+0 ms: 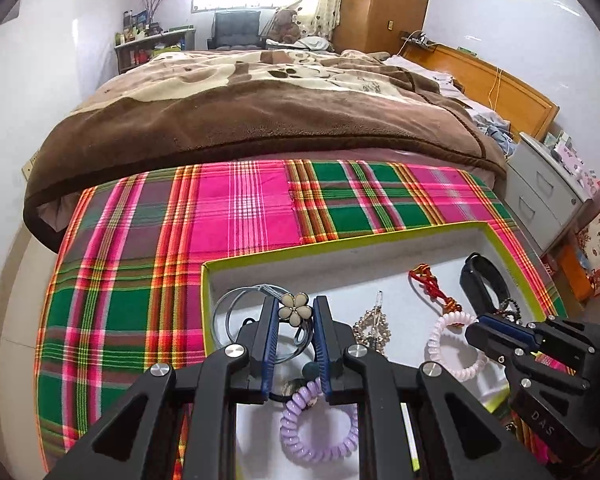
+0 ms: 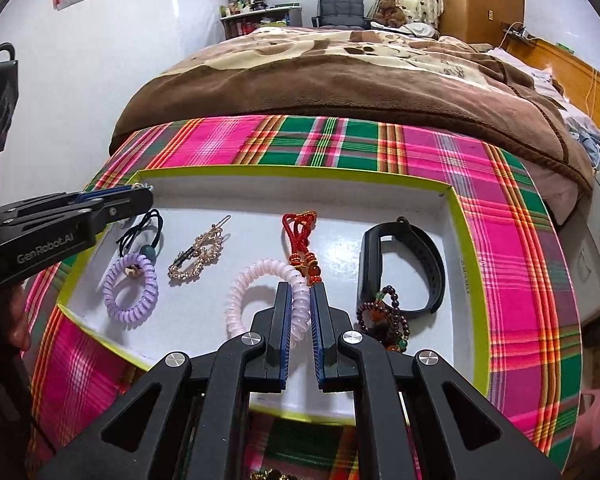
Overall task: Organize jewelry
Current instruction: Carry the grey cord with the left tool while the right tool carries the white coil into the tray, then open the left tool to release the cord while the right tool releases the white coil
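Note:
A white tray with a yellow-green rim (image 2: 300,171) lies on the plaid cloth and holds jewelry. My left gripper (image 1: 295,312) is shut on a cream flower hair tie (image 1: 295,309), held over the tray's left end (image 1: 206,292); it also shows in the right wrist view (image 2: 140,192). My right gripper (image 2: 300,300) is shut on a pink coil bracelet (image 2: 260,276) lying in the tray; the bracelet also shows in the left wrist view (image 1: 444,344). Nearby lie a purple coil tie (image 2: 130,288), a gold clip (image 2: 198,254), a red tassel (image 2: 300,240), a black band (image 2: 404,264) and a dark bead bracelet (image 2: 380,316).
The tray sits on a pink-and-green plaid cloth (image 2: 516,240) at the foot of a bed with a brown blanket (image 2: 340,80). A grey drawer unit (image 1: 548,196) stands to the right. A black elastic tie (image 2: 144,232) lies by the purple coil.

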Tool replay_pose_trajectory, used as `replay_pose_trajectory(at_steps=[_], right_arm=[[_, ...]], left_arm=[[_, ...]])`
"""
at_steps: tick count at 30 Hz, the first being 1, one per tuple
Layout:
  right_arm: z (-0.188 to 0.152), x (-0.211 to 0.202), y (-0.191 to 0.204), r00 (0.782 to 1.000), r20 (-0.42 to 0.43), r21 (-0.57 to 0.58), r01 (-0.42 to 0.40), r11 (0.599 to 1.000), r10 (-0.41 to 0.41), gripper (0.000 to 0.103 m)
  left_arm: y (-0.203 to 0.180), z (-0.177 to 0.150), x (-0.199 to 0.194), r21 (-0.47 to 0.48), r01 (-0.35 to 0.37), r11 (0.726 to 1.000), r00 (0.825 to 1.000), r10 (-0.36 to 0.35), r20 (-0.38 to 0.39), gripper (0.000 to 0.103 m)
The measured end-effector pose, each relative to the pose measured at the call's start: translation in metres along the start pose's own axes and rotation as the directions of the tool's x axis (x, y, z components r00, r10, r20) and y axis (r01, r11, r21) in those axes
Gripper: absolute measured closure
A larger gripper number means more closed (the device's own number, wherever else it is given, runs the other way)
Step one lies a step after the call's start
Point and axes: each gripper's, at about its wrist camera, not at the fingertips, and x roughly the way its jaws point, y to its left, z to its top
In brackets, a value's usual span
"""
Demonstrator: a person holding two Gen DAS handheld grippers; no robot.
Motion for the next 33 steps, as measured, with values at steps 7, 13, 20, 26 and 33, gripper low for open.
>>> replay_pose_trajectory(at_steps=[7, 13, 20, 26, 33], right_arm=[[-0.002, 0.006, 0.002, 1.0, -0.008, -0.016, 0.01, 1.0, -0.01, 0.093], [-0.001, 0.011, 0.0, 1.0, -0.014, -0.014, 0.017, 1.0, -0.018, 0.093], [-0.002, 0.013, 0.0, 1.0, -0.013, -0.012, 0.019, 1.0, -0.019, 0.093], [-0.001, 0.011, 0.0, 1.0, -0.007, -0.011, 0.028, 1.0, -0.028, 0.093], [-0.004, 0.008, 0.0, 1.0, -0.006, -0.003, 0.027, 1.0, -0.027, 0.087]], left_arm=[[0.003, 0.0, 0.016, -0.02, -0.004, 1.0, 1.0, 0.004, -0.028, 0.085], [0.004, -0.001, 0.025, -0.027, 0.009, 1.0, 0.999, -0.011, -0.044, 0.085], [0.005, -0.002, 0.027, -0.03, 0.014, 0.999, 0.999, -0.016, -0.05, 0.085], [0.002, -0.004, 0.022, -0.028, 0.011, 1.0, 0.999, -0.012, -0.045, 0.08], [-0.002, -0.01, 0.013, -0.026, 0.008, 1.0, 0.999, -0.009, -0.033, 0.077]])
